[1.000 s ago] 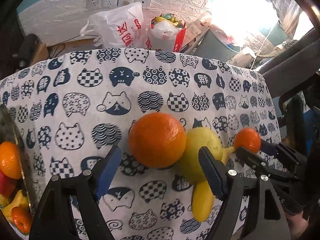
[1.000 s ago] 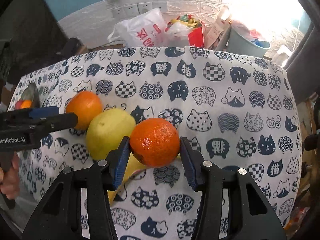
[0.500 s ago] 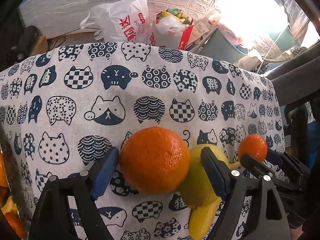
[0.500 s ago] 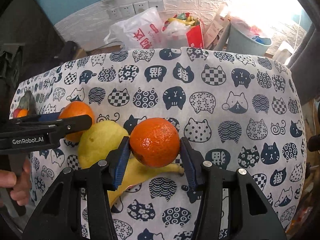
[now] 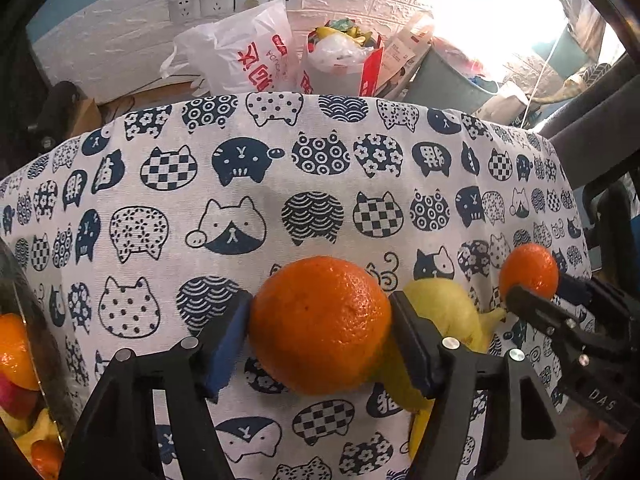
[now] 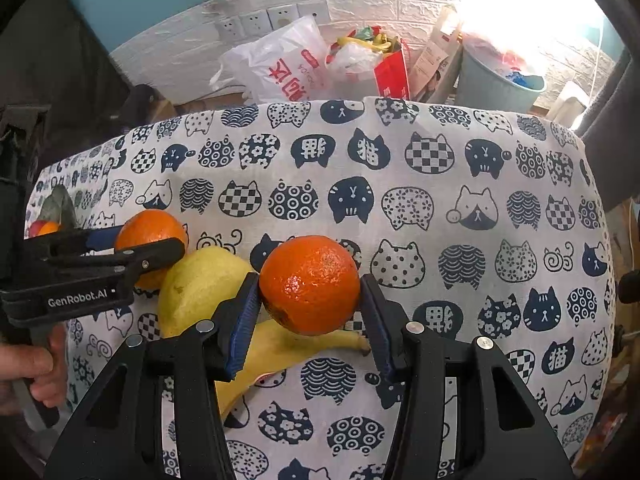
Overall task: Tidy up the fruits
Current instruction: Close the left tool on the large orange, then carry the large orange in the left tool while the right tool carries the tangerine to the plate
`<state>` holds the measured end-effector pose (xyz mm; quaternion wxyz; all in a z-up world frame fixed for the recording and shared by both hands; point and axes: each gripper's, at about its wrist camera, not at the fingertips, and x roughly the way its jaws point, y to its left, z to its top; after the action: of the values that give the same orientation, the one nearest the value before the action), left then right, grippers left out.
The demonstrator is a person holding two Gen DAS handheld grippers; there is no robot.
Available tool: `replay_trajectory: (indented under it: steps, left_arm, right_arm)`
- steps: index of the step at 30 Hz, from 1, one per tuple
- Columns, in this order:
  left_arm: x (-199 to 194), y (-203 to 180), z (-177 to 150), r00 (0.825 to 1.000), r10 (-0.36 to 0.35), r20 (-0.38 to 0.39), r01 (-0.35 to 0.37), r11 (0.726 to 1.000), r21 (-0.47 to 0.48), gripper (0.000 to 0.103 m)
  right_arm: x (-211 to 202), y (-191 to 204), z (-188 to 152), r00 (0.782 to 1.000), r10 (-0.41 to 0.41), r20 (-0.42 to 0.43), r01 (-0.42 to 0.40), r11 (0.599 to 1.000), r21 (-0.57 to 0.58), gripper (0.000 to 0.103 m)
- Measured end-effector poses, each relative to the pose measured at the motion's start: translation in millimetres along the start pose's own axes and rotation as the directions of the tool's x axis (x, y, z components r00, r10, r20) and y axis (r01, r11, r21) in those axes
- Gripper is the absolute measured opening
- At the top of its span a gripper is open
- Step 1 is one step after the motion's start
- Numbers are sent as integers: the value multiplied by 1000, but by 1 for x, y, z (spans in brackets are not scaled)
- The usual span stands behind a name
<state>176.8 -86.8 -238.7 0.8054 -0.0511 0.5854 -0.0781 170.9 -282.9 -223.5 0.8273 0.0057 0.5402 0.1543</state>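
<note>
White brick wall at the back with a row of sockets (image 6: 260,20); below it a white plastic bag (image 6: 280,68) with red print and a grey bin (image 6: 492,84). In front, a table under a cat-print tablecloth (image 6: 440,160).

Near the cloth's front edge, four fruits in a loose row. At the left, the left-hand orange (image 5: 320,324) – pinched between the blue pads of the left gripper (image 5: 320,312), jaws just closing in, both pads now against the peel. Impossible to tell whether lifted or resting on the cloth. Just beside it, touching the right pad's back, a yellow lemon (image 6: 200,284). Next, the right-hand orange (image 6: 310,284), clamped by the right gripper (image 6: 310,300), a pad pressed on either side, narrow spread. Below and behind that orange, a banana (image 6: 280,348) flat on the cloth, tip pointing right, stem end by the lemon.

At the left view's edge – a tray (image 5: 24,304) with more fruit. Low in the right view's left corner, a hand (image 6: 24,368) around the left gripper's handle.
</note>
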Motion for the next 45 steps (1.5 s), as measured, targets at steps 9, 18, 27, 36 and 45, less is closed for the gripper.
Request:
replay_trajectory:
  steps: [9,18,27,36,45]
  left_arm:
    - [-35,2,-8,998,20,65,-22,999,32,70]
    - [-74,14,-20,995,0,104,-1,1000,6,70]
    - [-107,29,-35,987,23,158,-25,1000,13,70]
    - [-133,63,-50,982,27,187,-18,998,-52,70]
    - [-154,108,-62,973,54,223,-24,991,-135,70]
  right_arm:
    - [-15,8,4,999,-2,45,3,1000,-8,49]
    - [-38,28,11,995,13,96,-10,999,-37,49]
    - [-57,62,19,990,45,131,-34,996,-83,49]
    - [-61,108,24,986,89,139,-66,985,-159,49]
    - [-52,158,29,985,126,120,-95,967,-236,49]
